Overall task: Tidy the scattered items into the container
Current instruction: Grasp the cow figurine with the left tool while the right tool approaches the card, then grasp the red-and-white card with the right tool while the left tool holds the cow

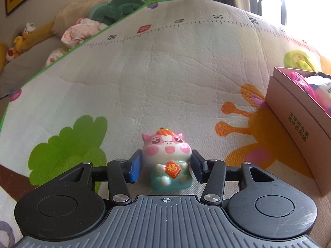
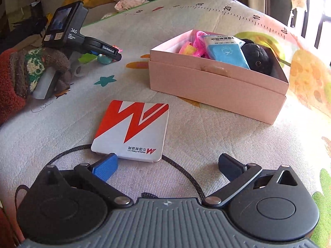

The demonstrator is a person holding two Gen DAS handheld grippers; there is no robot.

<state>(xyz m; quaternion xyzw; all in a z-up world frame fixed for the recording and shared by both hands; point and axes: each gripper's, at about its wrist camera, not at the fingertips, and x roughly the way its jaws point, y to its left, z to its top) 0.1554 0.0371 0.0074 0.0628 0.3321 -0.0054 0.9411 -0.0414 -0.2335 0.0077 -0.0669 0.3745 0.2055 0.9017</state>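
The glossy pink ceramic pig figurine (image 1: 167, 161), upright on the printed mat (image 1: 157, 66), is squeezed by the left gripper (image 1: 167, 166) (right gripper (image 2: 167, 166) gapes empty) and should be lifted straight toward the pink cardboard box (image 1: 293, 111).

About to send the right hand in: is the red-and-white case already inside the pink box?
No, the red-and-white case lies on the mat in front of the pink box.

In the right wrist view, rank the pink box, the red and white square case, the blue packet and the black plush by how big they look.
Largest to smallest:
1. pink box
2. red and white square case, though it lies nearer the camera
3. blue packet and black plush look about alike; both are partly hidden, so no ranking.
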